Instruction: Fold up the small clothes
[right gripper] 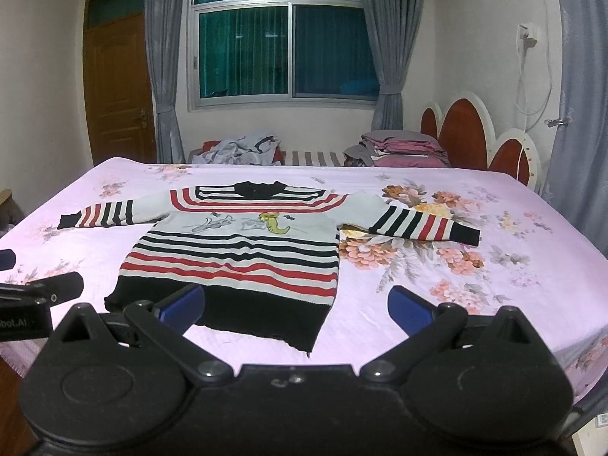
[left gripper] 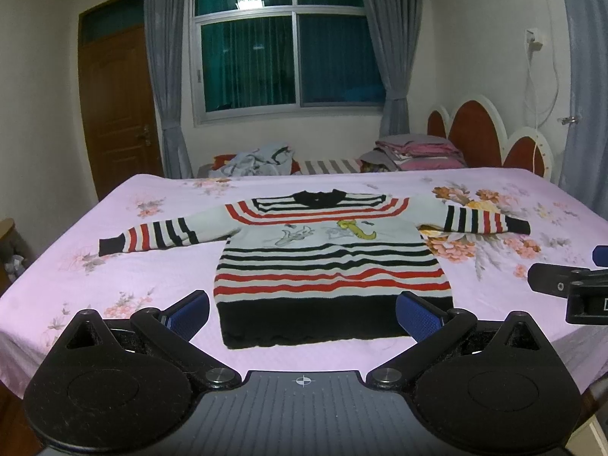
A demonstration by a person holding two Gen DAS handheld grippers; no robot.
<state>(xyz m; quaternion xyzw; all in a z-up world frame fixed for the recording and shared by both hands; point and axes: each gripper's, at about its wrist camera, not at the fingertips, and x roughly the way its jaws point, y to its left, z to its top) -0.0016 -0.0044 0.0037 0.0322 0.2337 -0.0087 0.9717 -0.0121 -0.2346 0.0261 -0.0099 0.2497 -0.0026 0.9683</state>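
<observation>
Bed w/ pink floral sheet, striped sweater flat, sleeves out

One sweater lies on one bed, with two sleeves spread out. Two claws show: the left claw and the right claw, each with two blue pads. Behind the bed stand one window, one door, two curtains, one pile of clothes and one stack of bedding.
</observation>
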